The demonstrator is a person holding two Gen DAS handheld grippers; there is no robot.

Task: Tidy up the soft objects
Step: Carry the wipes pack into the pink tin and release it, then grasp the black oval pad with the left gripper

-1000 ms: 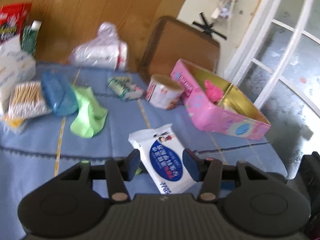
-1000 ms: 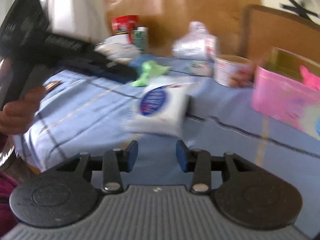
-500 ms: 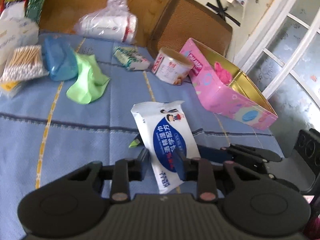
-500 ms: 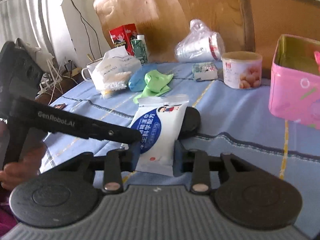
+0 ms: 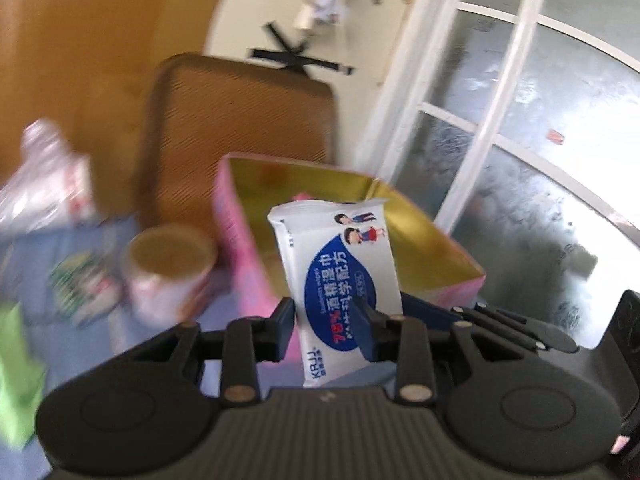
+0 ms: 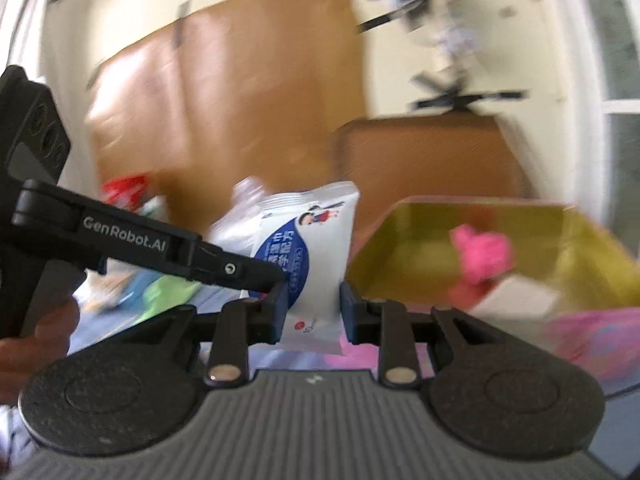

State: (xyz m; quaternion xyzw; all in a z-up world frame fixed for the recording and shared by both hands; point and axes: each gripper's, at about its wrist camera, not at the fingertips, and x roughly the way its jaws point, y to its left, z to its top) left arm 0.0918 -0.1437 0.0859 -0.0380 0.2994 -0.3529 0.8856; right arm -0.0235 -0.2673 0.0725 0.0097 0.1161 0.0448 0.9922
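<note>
A white and blue pack of wet wipes [image 5: 340,280] is held up off the table by both grippers. My left gripper [image 5: 328,330] is shut on its lower part. My right gripper [image 6: 313,310] is shut on the same pack [image 6: 308,256] from the other side. The pack hangs in front of the open pink box with a gold inside [image 5: 424,240], which also shows at the right of the right wrist view [image 6: 420,248]. A pink soft object [image 6: 482,254] lies inside the box.
A round tub [image 5: 168,272], a small green packet [image 5: 84,292], a green cloth [image 5: 18,376] and a clear bag [image 5: 48,184] lie on the blue tablecloth at left. A brown chair back [image 5: 240,128] stands behind the box. Glass doors are at right.
Both grippers have lifted the wipes pack off the table and carried it toward the pink box. The cameras have tilted up and the view is blurred by motion.
</note>
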